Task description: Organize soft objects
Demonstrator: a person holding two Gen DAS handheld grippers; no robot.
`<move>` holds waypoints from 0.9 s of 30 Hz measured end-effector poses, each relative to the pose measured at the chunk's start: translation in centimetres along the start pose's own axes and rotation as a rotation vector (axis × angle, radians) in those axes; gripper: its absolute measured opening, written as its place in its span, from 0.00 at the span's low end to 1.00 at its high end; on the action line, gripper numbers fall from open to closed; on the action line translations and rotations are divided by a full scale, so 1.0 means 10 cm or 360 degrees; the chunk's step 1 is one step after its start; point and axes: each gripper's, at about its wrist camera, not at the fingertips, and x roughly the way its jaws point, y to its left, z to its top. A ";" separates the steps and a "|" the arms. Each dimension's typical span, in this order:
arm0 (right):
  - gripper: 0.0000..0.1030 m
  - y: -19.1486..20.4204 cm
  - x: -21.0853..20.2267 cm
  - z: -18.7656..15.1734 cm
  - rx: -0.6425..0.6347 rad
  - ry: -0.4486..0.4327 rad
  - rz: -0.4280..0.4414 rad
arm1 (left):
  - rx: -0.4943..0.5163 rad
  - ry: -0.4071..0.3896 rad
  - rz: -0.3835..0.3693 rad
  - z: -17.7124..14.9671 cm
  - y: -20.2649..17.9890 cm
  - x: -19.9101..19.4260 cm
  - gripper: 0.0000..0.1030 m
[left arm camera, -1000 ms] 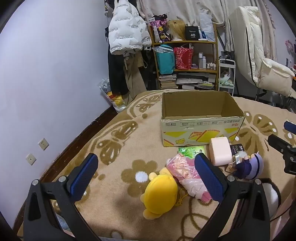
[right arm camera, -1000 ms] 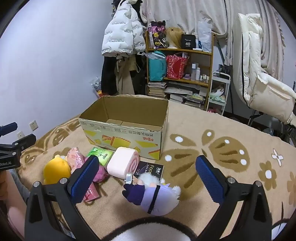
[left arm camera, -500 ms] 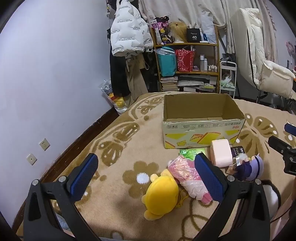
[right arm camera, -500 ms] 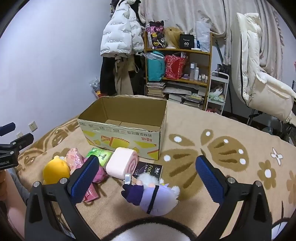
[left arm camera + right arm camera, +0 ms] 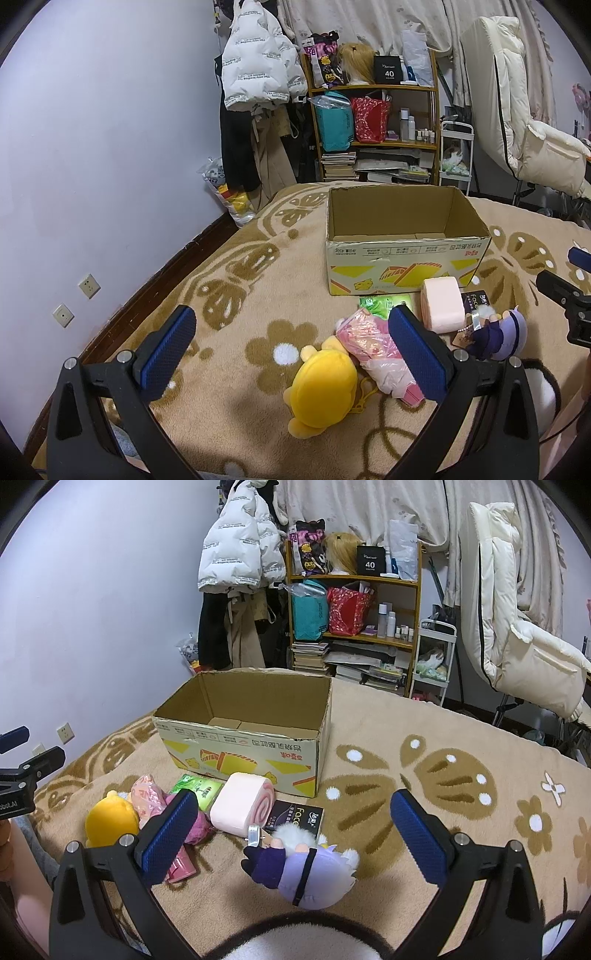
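An open cardboard box stands on the beige flowered blanket. In front of it lie a yellow plush, a pink plastic-wrapped toy, a green packet, a pink roll cushion, a black packet and a purple doll. My left gripper is open and empty, above the yellow plush. My right gripper is open and empty, above the purple doll.
A wooden shelf with bags, books and bottles stands behind the bed, beside hanging coats. A white padded chair is at the right. The wall runs along the bed's left edge. A black-and-white plush lies below the right gripper.
Both views have shifted slightly; the box and toys sit a little differently in frame. Both grippers stay open and empty. No object has moved.
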 end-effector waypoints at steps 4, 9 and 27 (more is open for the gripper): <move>1.00 0.00 0.00 0.00 0.0001 0.0002 -0.0001 | 0.0000 0.0000 0.0002 0.00 0.00 0.00 1.00; 1.00 -0.01 0.01 0.00 0.0013 0.0004 0.0000 | 0.0003 0.0000 0.0004 0.00 0.00 0.00 1.00; 1.00 -0.01 0.02 0.00 0.0023 0.0011 0.0003 | 0.0002 0.0001 0.0003 0.00 -0.01 0.00 1.00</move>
